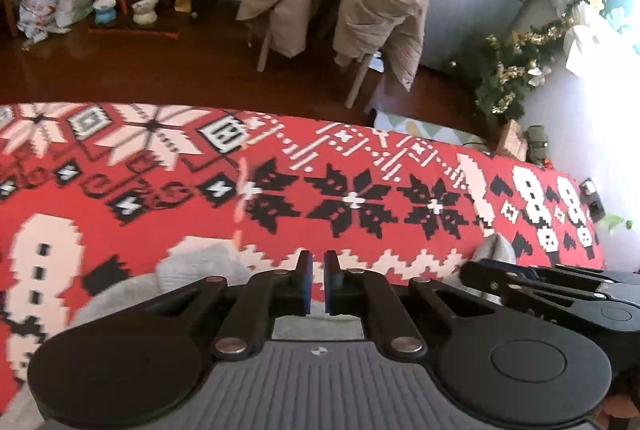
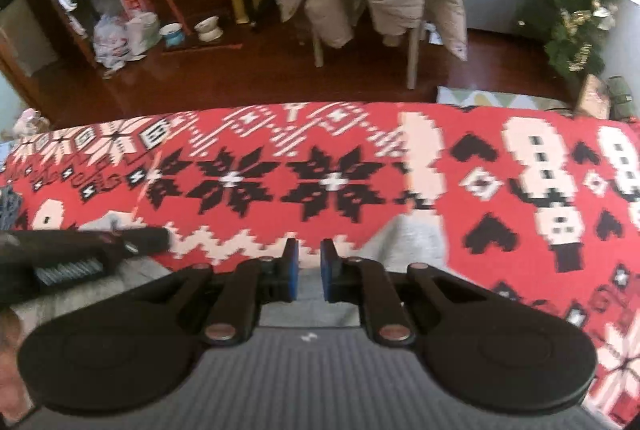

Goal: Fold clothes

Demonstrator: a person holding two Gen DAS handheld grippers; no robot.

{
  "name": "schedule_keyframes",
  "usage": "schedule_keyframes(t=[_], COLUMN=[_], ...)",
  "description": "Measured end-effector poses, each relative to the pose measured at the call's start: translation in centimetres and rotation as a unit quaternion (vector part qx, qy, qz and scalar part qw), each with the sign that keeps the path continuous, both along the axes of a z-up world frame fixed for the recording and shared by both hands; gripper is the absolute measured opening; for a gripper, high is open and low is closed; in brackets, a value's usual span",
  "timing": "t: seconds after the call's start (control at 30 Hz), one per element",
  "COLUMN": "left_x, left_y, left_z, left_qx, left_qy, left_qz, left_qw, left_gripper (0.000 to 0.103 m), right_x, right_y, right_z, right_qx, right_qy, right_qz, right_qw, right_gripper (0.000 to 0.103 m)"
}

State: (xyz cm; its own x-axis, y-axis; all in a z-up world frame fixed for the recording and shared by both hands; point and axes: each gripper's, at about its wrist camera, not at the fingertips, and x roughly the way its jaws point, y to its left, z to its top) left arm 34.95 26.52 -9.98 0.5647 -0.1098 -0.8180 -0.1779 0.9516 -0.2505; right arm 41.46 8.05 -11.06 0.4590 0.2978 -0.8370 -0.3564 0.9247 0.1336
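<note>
Cloth (image 1: 208,262), grey and soft, lay rumpled on the red knit-patterned counter (image 1: 360,166) just under both tools. The left tongs (image 1: 318,282) showed a narrow slit between blue pads; the right tongs (image 2: 308,276) stood slightly wider, side by side, both empty.
</note>
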Motion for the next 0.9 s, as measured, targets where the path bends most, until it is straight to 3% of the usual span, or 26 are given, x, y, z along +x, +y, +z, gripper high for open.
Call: schedule_keyframes(t=[0.2, 0.67, 0.9], left_x=[-1.4, -0.2, -1.9], left_y=[0.0, 0.2, 1.6], left_z=[-1.3, -1.4, 1.3], left_qx=[0.023, 0.05, 0.024], left_qy=[0.035, 0.008, -0.011], left_qz=[0.003, -0.005, 0.03], left_qw=[0.9991, 0.9987, 0.9992], left_gripper=[0.005, 0.006, 0.006], right_x=[0.2, 0.0, -2.9], right_y=[-0.3, -0.8, -2.0], right_z=[0.1, 0.5, 2.7], right_qx=[-0.005, -0.002, 0.024], right_qy=[-0.003, -0.005, 0.001], right_qz=[-0.004, -0.014, -0.034], right_qw=[1.0, 1.0, 0.999], right_gripper=[0.005, 0.006, 0.01])
